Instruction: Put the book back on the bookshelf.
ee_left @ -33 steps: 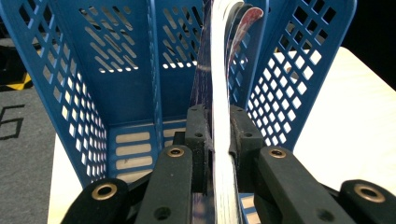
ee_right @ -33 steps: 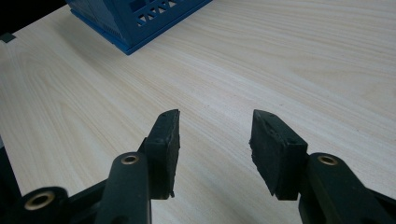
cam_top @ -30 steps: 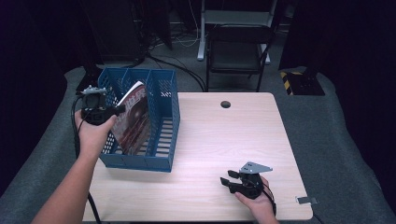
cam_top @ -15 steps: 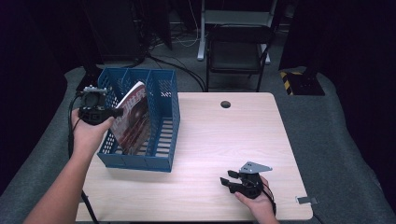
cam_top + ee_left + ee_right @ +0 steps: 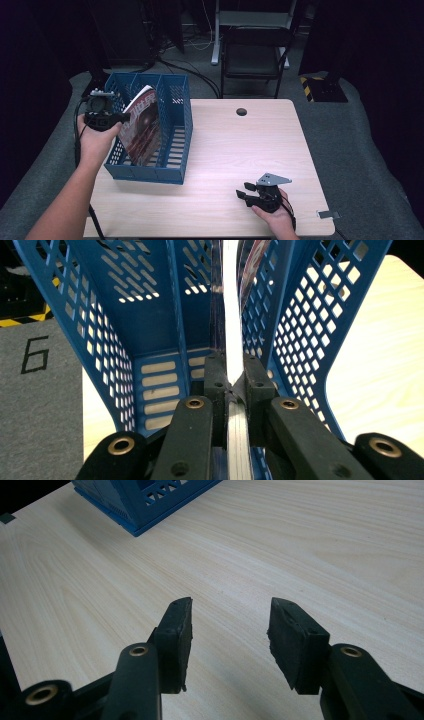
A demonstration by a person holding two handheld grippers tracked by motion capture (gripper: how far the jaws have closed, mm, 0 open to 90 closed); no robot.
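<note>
A magazine (image 5: 142,127) with a dark red cover stands tilted in the middle slot of a blue plastic file rack (image 5: 172,172) at the table's left. My left gripper (image 5: 121,119) is shut on the magazine's upper left edge. In the left gripper view the jaws (image 5: 234,365) pinch the white page edge (image 5: 231,300) between the rack's perforated walls (image 5: 300,315); they have just closed a little tighter on it. My right gripper (image 5: 245,192) rests low over the table near its front edge. Its jaws (image 5: 230,630) stand open with only bare wood between them.
The light wooden table (image 5: 240,150) has a round cable hole (image 5: 241,111) near its far edge. A black chair (image 5: 255,50) stands behind the table. A small grey tag (image 5: 327,215) lies at the front right corner. Grey matting marked "6" (image 5: 34,354) lies left of the rack.
</note>
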